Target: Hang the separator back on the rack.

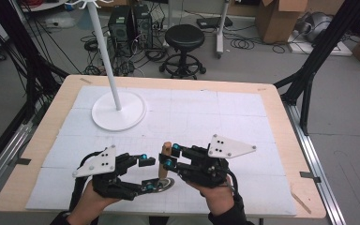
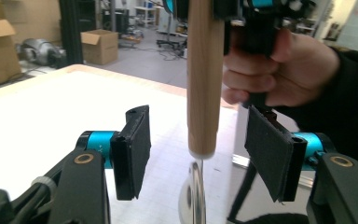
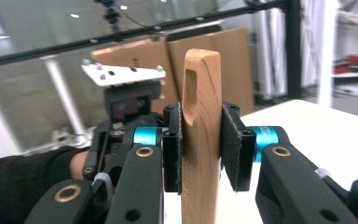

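Wooden handle point(image 3: 200, 135) stands upright over the white table point(image 1: 225, 117), clamped between the pads of the right gripper point(image 1: 168, 157), with what looks like a metal blade point(image 1: 161, 184) at its foot. Around its lower end the left gripper point(image 2: 198, 156) stands released, both pads clear of the wood.

Left claw point(image 1: 149, 174) jaws apart, pads clear, right claw point(image 1: 169, 157) clamped tight, facing each other, hands low

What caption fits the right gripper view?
Right hand-held gripper clamps a wooden handle upright between its black pads.
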{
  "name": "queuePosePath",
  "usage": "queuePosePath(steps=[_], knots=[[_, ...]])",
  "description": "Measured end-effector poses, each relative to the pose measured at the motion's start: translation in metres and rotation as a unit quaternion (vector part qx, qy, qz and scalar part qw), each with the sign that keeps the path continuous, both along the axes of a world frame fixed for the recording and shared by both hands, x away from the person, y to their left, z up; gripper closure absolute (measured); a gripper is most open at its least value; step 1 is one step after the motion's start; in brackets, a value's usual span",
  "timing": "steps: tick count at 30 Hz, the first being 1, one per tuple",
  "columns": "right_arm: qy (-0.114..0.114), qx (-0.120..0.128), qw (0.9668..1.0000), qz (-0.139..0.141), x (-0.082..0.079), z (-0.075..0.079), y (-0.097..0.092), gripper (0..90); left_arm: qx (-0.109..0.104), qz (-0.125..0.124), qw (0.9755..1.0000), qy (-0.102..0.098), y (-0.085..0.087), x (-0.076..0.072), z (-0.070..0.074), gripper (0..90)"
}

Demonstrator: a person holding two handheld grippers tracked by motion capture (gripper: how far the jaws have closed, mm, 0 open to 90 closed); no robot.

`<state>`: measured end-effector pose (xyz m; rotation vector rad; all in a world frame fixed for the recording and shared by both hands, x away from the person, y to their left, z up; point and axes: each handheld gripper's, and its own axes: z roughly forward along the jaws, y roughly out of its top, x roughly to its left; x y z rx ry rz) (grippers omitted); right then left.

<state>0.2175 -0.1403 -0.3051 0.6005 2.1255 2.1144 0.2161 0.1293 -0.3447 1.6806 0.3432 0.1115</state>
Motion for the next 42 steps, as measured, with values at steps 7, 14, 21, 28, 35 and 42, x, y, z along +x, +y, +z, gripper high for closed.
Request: queuePosePath(steps=[7,14,21,28,35,42], knots=[[0.001,-0.011,0.9996,-0.027,-0.005,0.0,0.005,71.9,0.019,-0.011,0.9996,0.018,-0.019,0.011,0.0,45.3],[0.006,-0.023,0.9988,-0.042,-0.007,-0.003,0.003,71.9,0.033,-0.014,0.9992,0.019,-0.023,0.013,0.001,62.2],[0.011,-0.025,0.9984,-0.049,-0.006,-0.006,0.001,70.7,0.048,-0.02,0.9986,0.01,-0.026,0.012,0.001,72.3],[0.007,-0.004,0.9969,-0.079,-0.005,-0.006,-0.018,24.6,0.036,0.013,0.9991,0.02,-0.013,0.024,0.005,72.4],[-0.03,-0.079,0.9814,-0.172,-0.012,-0.016,-0.068,20.4,0.028,0.057,0.9975,0.031,0.011,0.051,0.016,72.4],[-0.021,-0.117,0.9656,-0.231,-0.014,-0.037,-0.106,15.9,0.02,0.11,0.993,0.037,0.038,0.084,0.037,72.4]])
